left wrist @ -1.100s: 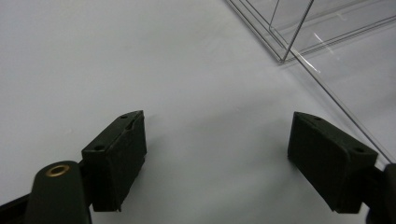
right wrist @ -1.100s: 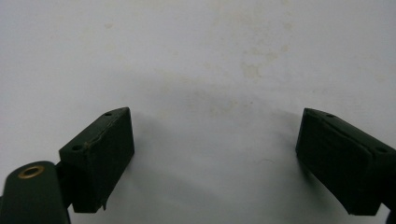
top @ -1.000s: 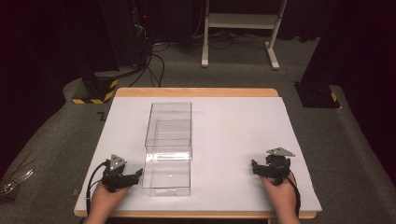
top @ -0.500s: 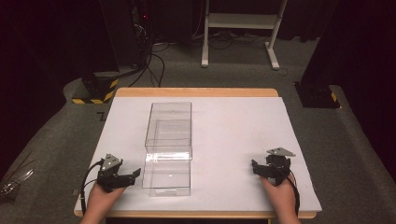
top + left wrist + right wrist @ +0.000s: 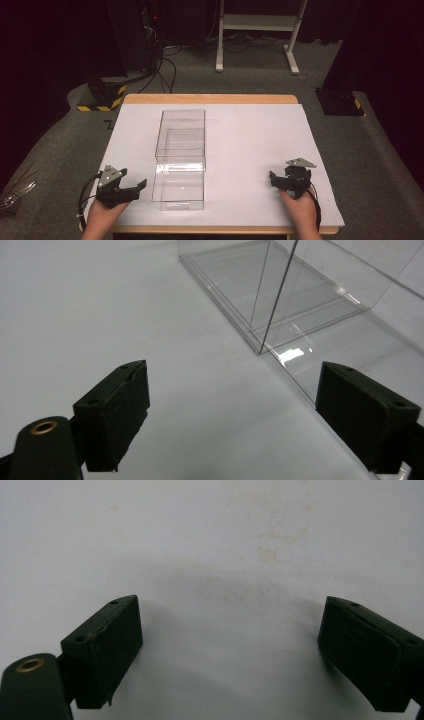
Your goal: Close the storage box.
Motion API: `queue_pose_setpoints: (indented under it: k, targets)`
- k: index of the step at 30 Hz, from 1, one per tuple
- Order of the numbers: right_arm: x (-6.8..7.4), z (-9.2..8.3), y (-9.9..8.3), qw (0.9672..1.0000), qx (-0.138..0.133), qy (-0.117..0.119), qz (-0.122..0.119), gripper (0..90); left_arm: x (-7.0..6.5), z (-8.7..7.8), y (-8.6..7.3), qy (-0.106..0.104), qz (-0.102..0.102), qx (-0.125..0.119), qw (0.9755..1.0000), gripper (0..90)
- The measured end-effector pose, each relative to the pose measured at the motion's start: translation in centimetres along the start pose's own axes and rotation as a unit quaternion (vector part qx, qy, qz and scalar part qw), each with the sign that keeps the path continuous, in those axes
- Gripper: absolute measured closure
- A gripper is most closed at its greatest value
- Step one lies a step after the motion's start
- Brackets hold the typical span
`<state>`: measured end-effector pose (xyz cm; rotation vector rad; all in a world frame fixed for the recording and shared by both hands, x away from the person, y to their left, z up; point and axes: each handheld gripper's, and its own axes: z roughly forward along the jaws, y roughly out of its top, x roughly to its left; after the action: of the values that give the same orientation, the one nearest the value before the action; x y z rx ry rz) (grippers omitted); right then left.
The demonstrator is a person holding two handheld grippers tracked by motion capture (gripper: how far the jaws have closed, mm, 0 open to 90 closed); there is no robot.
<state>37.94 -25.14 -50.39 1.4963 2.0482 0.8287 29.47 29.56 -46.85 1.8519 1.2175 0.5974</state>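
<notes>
Just right of left gripper (image 5: 135, 187): clear box (image 5: 180, 157)

No text, label, brand or number can be read anywhere here.

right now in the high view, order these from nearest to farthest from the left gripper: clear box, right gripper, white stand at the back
1. clear box, just to the right of the left gripper, mid-table.
2. right gripper, across the table at its near right edge.
3. white stand, on the floor beyond the table's far edge.
</notes>
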Motion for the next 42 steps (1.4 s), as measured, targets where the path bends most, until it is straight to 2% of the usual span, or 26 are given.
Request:
queue_pose_setpoints:
  k: [3, 6, 10, 18, 23, 24, 27, 31, 35, 42]
  targets:
    - [0.0, 0.0, 0.0, 1.0, 0.0, 0.0, -0.001, 10.4, -0.3, -0.2, 0.4, -0.011, 0.006, -0.005, 0.9999, 14.5]
    - [0.0, 0.0, 0.0, 1.0, 0.0, 0.0, -0.001, 10.4, -0.9, -0.9, 0.9, -0.012, 0.01, -0.021, 0.9997, 14.5]
    - [0.0, 0.0, 0.0, 1.0, 0.0, -0.001, -0.001, 10.4, -1.5, -1.6, 1.3, -0.019, 0.014, -0.031, 0.9993, 14.6]
    - [0.0, 0.0, 0.0, 1.0, 0.0, 0.0, 0.0, 10.4, -2.5, -3.2, 1.7, -0.018, 0.016, -0.044, 0.9987, 14.6]
    - [0.0, 0.0, 0.0, 1.0, 0.0, 0.0, -0.001, 10.4, -3.4, -4.1, 2.2, -0.031, 0.019, -0.058, 0.9977, 14.5]
    - [0.0, 0.0, 0.0, 1.0, 0.0, 0.0, -0.001, 10.4, -3.4, -4.1, 2.2, -0.031, 0.019, -0.058, 0.9977, 14.5]
    - [0.0, 0.0, 0.0, 1.0, 0.0, 0.0, -0.001, 10.4, -4.3, -4.2, 2.3, -0.051, 0.024, -0.059, 0.9967, 14.3]
    - [0.0, 0.0, 0.0, 1.0, 0.0, 0.0, -0.001, 10.4, -5.3, -4.2, 2.4, -0.067, 0.029, -0.062, 0.9954, 14.0]
    - [0.0, 0.0, 0.0, 1.0, 0.0, 0.0, 0.0, 10.4, -6.0, -4.3, 2.2, -0.075, 0.033, -0.065, 0.9945, 13.4]
    - [0.0, 0.0, 0.0, 1.0, 0.0, 0.0, 0.0, 10.4, -6.4, -4.2, 1.7, -0.086, 0.03, -0.063, 0.9938, 12.7]
